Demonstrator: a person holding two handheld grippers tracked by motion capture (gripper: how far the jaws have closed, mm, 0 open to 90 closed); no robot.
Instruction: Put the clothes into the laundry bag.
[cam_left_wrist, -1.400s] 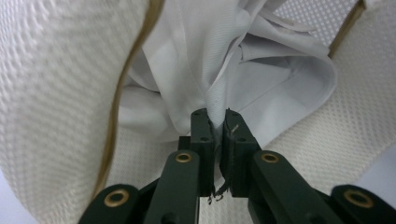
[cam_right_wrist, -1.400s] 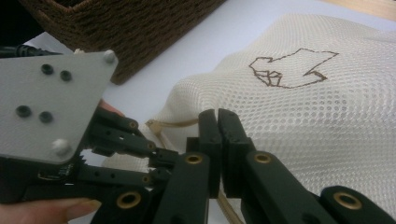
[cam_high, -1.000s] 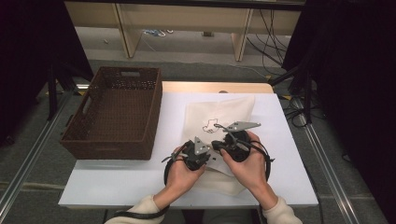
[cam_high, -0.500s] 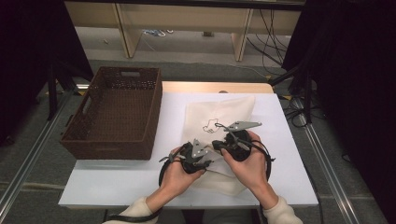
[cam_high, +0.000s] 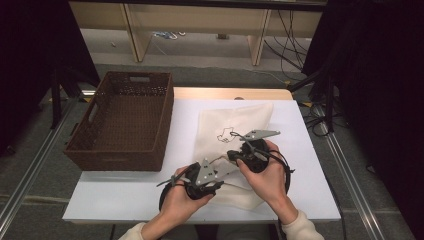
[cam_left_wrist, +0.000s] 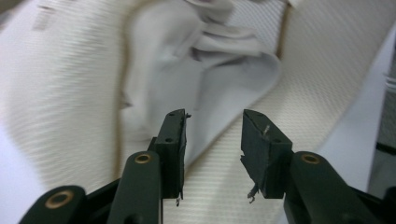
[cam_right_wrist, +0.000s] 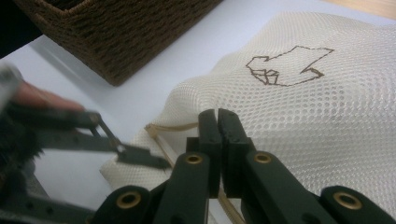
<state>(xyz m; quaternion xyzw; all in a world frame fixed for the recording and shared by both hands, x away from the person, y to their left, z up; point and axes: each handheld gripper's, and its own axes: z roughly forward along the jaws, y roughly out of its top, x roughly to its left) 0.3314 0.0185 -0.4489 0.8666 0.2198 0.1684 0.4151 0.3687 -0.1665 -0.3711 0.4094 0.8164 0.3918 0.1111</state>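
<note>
— What do you see from above?

— A cream mesh laundry bag (cam_high: 235, 135) lies flat on the white surface (cam_high: 125, 195), right of the middle, with a dark line drawing (cam_high: 225, 134) stitched on its upper face. My left claw (cam_high: 220, 172) sits at the bag's near left edge and my right claw (cam_high: 231, 154) just beyond it, on the cloth. Left of the bag stands a brown wicker basket (cam_high: 90, 150) with cut-out handles; the part of its floor that I can see holds nothing.

— And along your left claw?

— Its jaws have just been closing a little, yet they stand apart, with nothing pressed between the pads (cam_left_wrist: 175, 135). Right beyond them the bag (cam_left_wrist: 56, 93) gapes: a woven cream outer face, a tan seam along the mouth (cam_left_wrist: 280, 28), and a pale smooth cloth (cam_left_wrist: 205, 79) crumpled inside the opening. The picture is blurred, so I cannot tell what that cloth is.

— And along the right one?

— My right claw (cam_right_wrist: 218, 116) is pressed together, jaw against jaw, over the bag's edge. A thin tan cord or zip band (cam_right_wrist: 168, 149) runs beneath it, but I cannot tell whether the pads pinch it. Past the tips the bag's honeycomb mesh (cam_right_wrist: 317, 121) rises in a soft mound bearing the brown outline drawing (cam_right_wrist: 285, 65). At far left is a corner of the wicker basket (cam_right_wrist: 121, 42), and at near left my other claw (cam_right_wrist: 140, 156), blurred, reaches the bag's corner.
</note>
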